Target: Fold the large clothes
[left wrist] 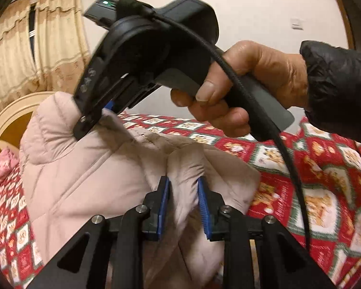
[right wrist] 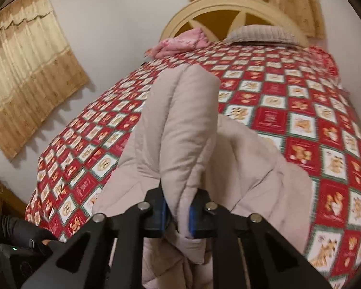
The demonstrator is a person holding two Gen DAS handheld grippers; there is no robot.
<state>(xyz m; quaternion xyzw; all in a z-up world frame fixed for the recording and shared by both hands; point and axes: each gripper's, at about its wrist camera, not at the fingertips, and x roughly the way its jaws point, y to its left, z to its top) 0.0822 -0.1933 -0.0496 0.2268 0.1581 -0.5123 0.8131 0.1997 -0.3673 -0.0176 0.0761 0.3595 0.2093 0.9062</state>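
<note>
The left gripper pinches the puffy pink coat. The right gripper pinches it too, up at ten o'clock over the red bed cover.

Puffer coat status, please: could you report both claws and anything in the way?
Left claw and right claw both shut on beige puffer coat. Coat lifted over red patterned bedspread. Pink cloth by headboard, clear of it.
</note>
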